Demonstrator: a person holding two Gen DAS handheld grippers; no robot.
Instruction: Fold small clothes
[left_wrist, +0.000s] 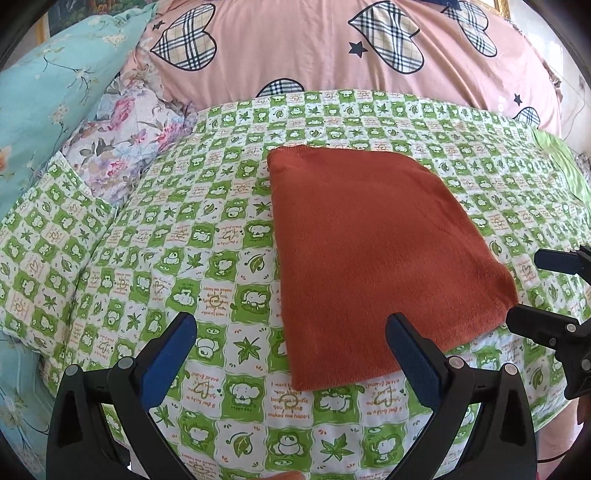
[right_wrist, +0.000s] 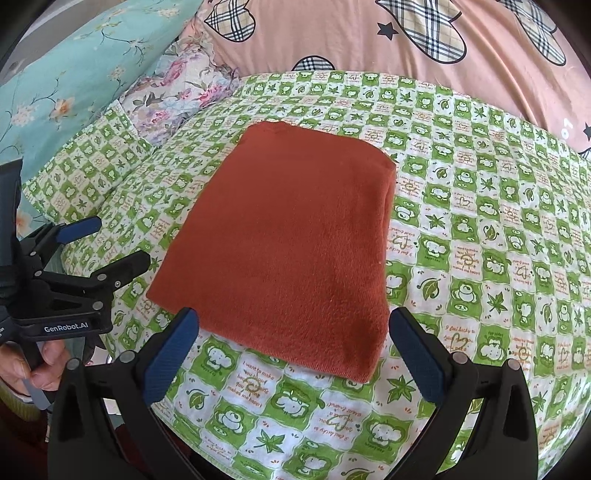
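Note:
A rust-orange knit garment lies folded into a flat rectangle on the green-and-white patterned sheet; it also shows in the right wrist view. My left gripper is open and empty, hovering near the garment's near left corner. My right gripper is open and empty, just in front of the garment's near edge. The right gripper shows at the right edge of the left wrist view, and the left gripper shows at the left of the right wrist view.
A pink quilt with plaid hearts is piled behind the sheet. A teal floral pillow and a purple floral cloth lie at the far left. The sheet's front edge drops off close to me.

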